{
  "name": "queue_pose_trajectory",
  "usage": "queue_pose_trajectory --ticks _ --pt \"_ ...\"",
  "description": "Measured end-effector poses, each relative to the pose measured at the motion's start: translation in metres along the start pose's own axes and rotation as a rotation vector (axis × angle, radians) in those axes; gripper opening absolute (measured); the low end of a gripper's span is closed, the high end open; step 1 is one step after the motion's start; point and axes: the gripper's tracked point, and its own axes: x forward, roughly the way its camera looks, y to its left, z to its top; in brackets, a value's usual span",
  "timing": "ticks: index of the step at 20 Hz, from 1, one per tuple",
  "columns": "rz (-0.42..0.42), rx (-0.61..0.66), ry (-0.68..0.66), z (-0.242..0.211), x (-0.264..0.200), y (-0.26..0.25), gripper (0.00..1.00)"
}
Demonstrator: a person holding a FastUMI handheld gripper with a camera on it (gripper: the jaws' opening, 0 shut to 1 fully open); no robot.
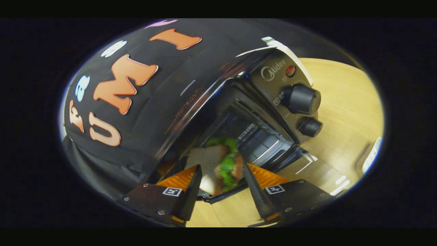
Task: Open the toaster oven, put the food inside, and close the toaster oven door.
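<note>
Gripper [222, 179]: clenched on sandwich, one finger at each side
Sandwich [218, 164]: pale bread, leafy green filling; at oven's open mouth
Oven [273, 99]: dark glossy metal, two round knobs [304, 99]; door [307, 167] folded down
Table [341, 102]: light wood grain

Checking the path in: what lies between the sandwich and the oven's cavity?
Nothing: in the gripper view, the sandwich, held in the tool, sits right at the open toaster oven.
</note>
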Motion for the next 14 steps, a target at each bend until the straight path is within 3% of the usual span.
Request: queue_pose_trajectory --ticks 3,14 --pt "-0.022 -0.112 0.048 -0.005 -0.016 -0.010 0.86" --pt "-0.057 -0.637 0.209 -0.064 -0.114 -0.057 0.91"
